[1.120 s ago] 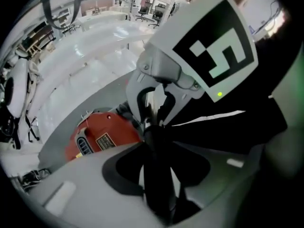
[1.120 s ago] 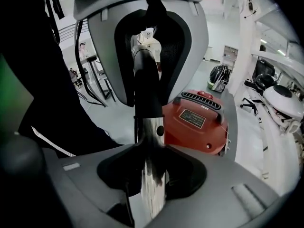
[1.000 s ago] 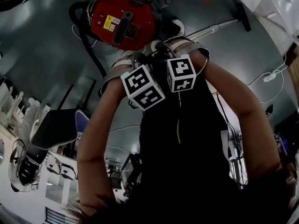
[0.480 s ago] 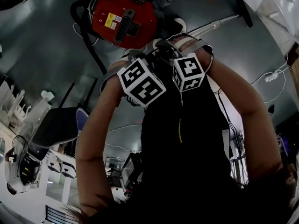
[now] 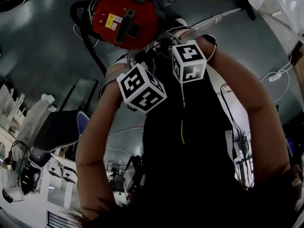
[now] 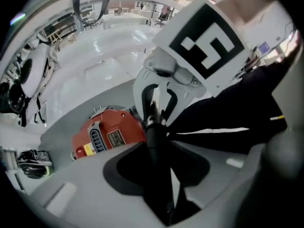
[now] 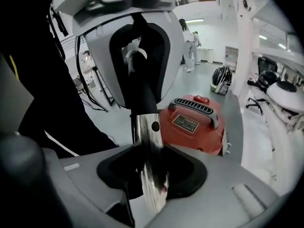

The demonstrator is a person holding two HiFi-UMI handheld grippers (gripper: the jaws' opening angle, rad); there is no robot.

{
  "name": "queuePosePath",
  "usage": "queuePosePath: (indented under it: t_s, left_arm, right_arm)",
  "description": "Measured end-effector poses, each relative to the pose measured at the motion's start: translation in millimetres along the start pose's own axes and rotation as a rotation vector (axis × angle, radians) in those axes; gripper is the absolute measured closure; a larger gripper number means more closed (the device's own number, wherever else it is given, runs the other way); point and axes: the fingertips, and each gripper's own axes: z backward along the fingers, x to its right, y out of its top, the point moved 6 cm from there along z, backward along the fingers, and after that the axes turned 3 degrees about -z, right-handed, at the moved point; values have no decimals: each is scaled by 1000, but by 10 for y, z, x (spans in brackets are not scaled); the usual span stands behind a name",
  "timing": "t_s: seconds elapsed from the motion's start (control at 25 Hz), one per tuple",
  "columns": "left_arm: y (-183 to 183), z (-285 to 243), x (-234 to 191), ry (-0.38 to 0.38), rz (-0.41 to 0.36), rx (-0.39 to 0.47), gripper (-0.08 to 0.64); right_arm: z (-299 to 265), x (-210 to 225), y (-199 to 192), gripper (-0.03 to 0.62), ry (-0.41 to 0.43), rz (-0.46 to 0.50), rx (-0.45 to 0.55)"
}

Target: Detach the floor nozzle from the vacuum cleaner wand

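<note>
The red vacuum canister stands on the grey floor, its black hose looping at its left. A chrome wand runs from my hands to the black floor nozzle at the top right. My left gripper is shut on the black tube that joins the wand. My right gripper is shut on the chrome wand just below that joint. Both face each other closely, marker cubes side by side. The canister shows behind each.
A white cable with a power strip lies on the floor at the right. A white table edge is near the nozzle. Desks and chairs fill the left. A black bag and standing people are farther off.
Both grippers keep their hold. The right marker cube has risen a little and the left gripper has rolled slightly; the wand and nozzle sit slightly higher in the head view.
</note>
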Motion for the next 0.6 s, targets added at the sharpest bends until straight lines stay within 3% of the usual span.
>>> queuePosePath:
  t_s: [0.08,0.16,0.32,0.52,0.6]
  left_arm:
    - [-11,-1,16,46,-43,-12,414]
    - [-17,11,-14,10,-1,-11,413]
    - [-44,32,-73,-223,208,1,410]
    - [-164,-58,-57,-526,431,-14,410]
    - [-199,-33,-52,-544,445,-10,411]
  right_arm:
    - [-19,32,5,420,55,-27,-18]
    - [-3,53,14,422,63,-12,-2]
    - [54,-41,-2,429,0,51,75]
    - [29,-208,-22,433,-101,103,91]
    - [-2,-216,2,433,-93,69,81]
